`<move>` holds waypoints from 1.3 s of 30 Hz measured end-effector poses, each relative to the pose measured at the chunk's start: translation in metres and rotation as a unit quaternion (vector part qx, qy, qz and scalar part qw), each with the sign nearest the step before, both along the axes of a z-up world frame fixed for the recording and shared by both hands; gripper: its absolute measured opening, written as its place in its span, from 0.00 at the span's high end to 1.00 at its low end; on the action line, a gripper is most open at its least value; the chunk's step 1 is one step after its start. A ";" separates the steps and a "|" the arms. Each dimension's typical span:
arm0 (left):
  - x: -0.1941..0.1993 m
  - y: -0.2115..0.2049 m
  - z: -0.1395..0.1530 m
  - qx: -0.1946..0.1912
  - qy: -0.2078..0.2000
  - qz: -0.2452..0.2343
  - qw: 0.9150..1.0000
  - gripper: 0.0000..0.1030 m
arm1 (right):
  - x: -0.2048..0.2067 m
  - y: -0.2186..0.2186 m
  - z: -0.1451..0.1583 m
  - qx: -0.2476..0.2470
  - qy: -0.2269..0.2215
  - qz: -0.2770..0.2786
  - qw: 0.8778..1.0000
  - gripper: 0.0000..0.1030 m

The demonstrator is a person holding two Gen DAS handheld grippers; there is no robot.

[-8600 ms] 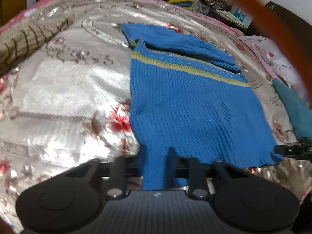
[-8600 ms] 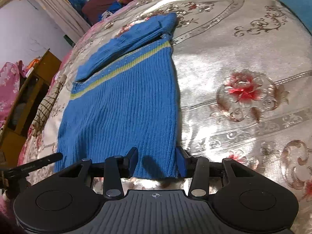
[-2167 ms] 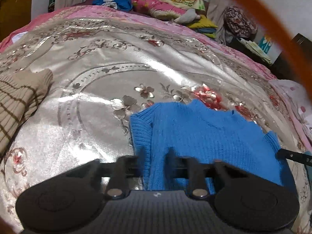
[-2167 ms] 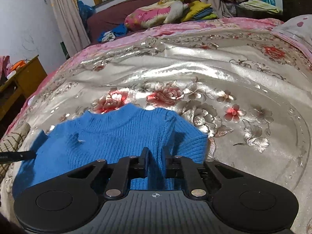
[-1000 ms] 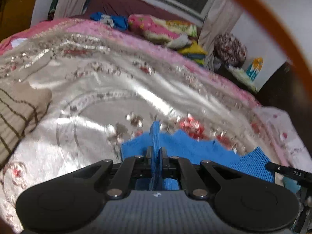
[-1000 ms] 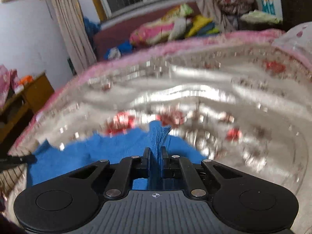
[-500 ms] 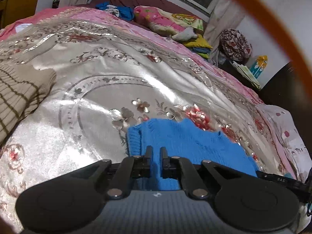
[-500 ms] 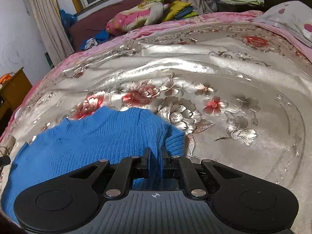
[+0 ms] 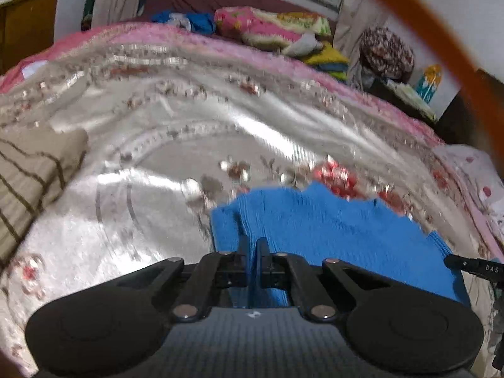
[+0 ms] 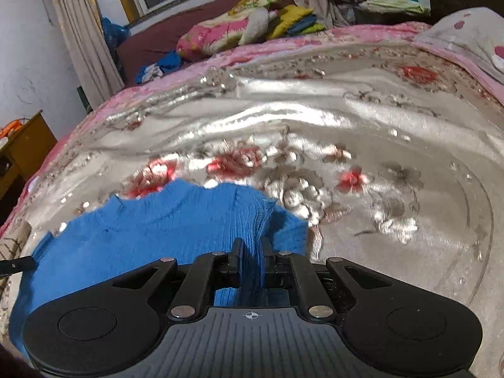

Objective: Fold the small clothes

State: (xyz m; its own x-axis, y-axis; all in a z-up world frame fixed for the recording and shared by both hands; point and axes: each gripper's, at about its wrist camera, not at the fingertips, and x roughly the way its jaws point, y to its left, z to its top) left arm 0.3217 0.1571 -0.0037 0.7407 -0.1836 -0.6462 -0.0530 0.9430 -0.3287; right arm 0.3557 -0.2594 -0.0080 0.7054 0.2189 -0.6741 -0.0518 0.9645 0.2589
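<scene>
Left wrist view: your left gripper [image 9: 252, 247] has its fingers [image 9: 242, 245] pinched tight on a ridge of the blue sweater [image 9: 330, 226], near its left edge. Right wrist view: your right gripper [image 10: 251, 247] has its fingers [image 10: 237, 249] clamped on a bunched fold of the same blue sweater [image 10: 151, 233], near its right edge. That sweater lies folded on the shiny flowered bedspread [image 10: 393, 157], close to you. A striped tan cloth [image 9: 31, 173] sits off to the left. Far back, bright pillows [image 10: 226, 31] are piled up.
</scene>
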 end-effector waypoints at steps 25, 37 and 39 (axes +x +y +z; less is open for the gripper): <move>-0.012 0.009 -0.008 0.037 -0.001 0.044 0.998 0.83 | -0.005 -0.005 0.005 -0.022 -0.014 -0.030 0.999 0.76; -0.092 -0.010 0.002 0.004 -0.011 0.000 1.000 0.76 | -0.076 0.011 0.022 -0.037 -0.039 0.013 0.998 0.69; -0.095 -0.019 -0.008 0.011 0.013 -0.012 1.000 0.75 | -0.078 0.018 0.008 -0.064 -0.011 0.014 0.998 0.69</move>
